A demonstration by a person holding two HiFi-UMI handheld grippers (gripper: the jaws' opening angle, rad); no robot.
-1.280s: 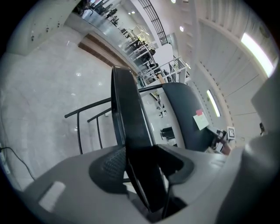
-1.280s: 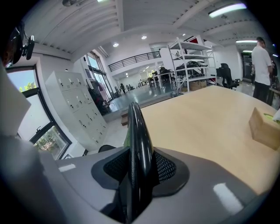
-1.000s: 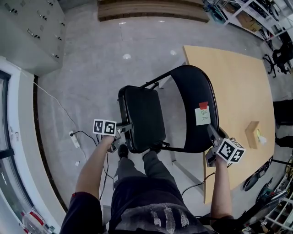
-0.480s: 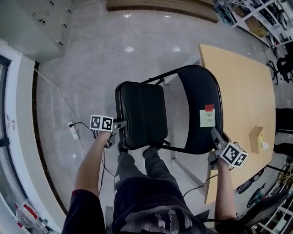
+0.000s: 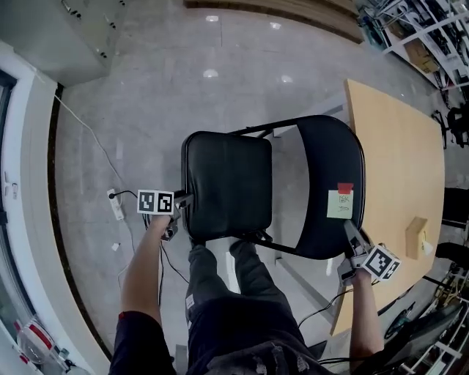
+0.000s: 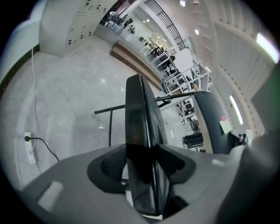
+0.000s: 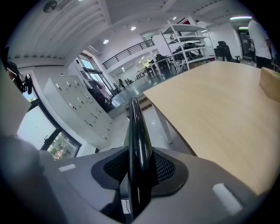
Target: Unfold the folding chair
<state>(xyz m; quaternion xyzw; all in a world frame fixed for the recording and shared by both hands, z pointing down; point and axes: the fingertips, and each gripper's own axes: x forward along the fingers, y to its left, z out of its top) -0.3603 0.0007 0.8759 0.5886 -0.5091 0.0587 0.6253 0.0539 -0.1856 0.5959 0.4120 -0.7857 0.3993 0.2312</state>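
Observation:
The black folding chair stands partly opened in front of me. Its padded seat (image 5: 227, 183) is tilted away from the backrest (image 5: 330, 183), with a gap between them. My left gripper (image 5: 183, 199) grips the seat's left edge. In the left gripper view the seat edge (image 6: 140, 131) runs between the pads of this gripper (image 6: 142, 159), whose jaws are closing on it. My right gripper (image 5: 353, 236) holds the backrest's near rim. The right gripper view shows that thin rim (image 7: 136, 140) pinched in the gripper (image 7: 139, 168). A pale sticky note (image 5: 341, 203) is stuck on the backrest.
A wooden table (image 5: 410, 168) stands just right of the chair, with a small box (image 5: 417, 236) on it. A power strip (image 5: 116, 207) and its cable lie on the grey floor at the left. Lockers (image 5: 95, 22) stand far left. My legs (image 5: 234, 278) are under the seat.
The seat has swung further from the backrest, widening the gap. My left gripper moved left and down with the seat edge. The right gripper sank a little with the backrest.

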